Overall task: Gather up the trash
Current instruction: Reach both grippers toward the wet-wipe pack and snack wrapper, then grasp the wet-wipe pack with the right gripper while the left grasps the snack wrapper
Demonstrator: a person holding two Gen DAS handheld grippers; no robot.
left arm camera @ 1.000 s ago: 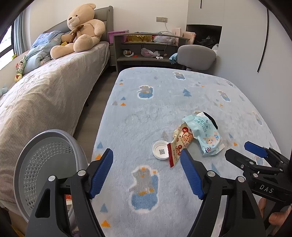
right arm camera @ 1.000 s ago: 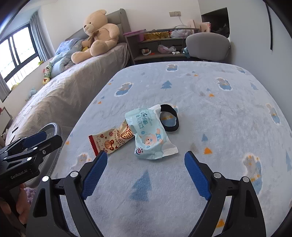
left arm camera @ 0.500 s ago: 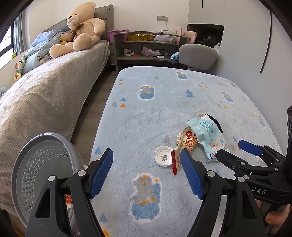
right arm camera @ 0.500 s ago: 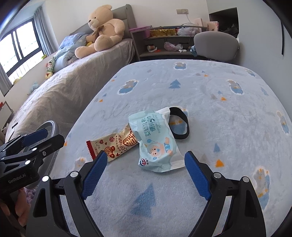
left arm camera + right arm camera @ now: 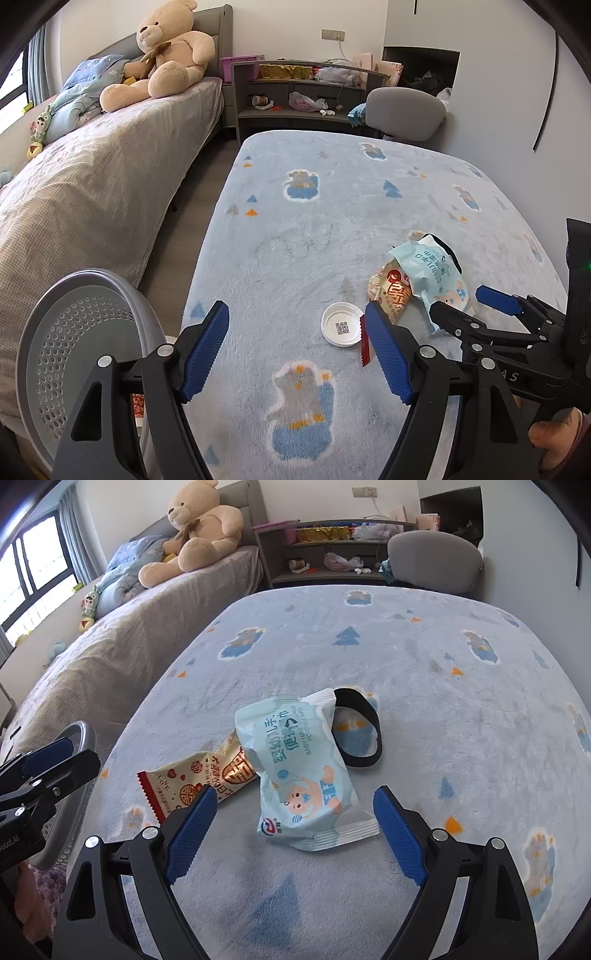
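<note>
A pale blue baby-wipes pack [image 5: 303,771] lies on the blue blanket, overlapping a red and cream snack wrapper [image 5: 199,779] and a black ring [image 5: 358,731]. My right gripper [image 5: 291,830] is open, its fingers either side of the pack's near end. In the left wrist view a white lid [image 5: 341,324] lies beside the wrapper [image 5: 391,295] and the pack [image 5: 432,273]. My left gripper [image 5: 299,350] is open and empty, just short of the lid. The right gripper [image 5: 476,306] shows there at the right.
A grey perforated bin [image 5: 74,350] stands at the blanket's near left edge, also in the right wrist view [image 5: 77,746]. A bed with a teddy bear [image 5: 162,55] runs along the left. A grey chair [image 5: 404,110] and shelves stand at the far end.
My right gripper has moved forward to the wipes pack, which now lies between its fingers. My left gripper has drifted a little closer to the lid. Both stay open.
</note>
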